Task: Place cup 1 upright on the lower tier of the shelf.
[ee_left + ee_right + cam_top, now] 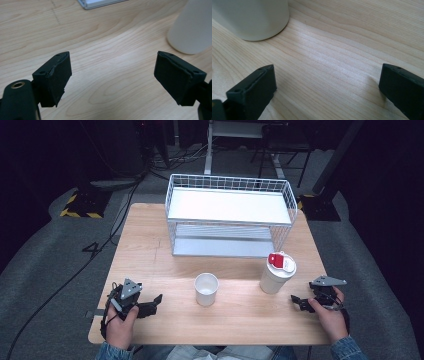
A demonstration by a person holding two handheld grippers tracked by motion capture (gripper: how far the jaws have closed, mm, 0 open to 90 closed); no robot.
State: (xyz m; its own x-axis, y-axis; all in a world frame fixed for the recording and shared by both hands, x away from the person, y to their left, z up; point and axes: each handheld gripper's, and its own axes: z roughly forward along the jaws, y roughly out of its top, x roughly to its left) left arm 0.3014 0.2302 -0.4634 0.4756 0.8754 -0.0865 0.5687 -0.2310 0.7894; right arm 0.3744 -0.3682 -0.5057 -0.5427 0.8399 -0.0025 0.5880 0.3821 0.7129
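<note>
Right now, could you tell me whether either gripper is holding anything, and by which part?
Nothing is held: the left gripper and right gripper are open over the wooden table.

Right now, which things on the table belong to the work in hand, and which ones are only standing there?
In the work:
- small open white paper cup, nearest the left gripper
- tall white cup with red-and-white lid, nearest the right gripper
Both grippers are open and empty.

Only standing there:
- white wire two-level rack at the far side of the wooden table
</note>
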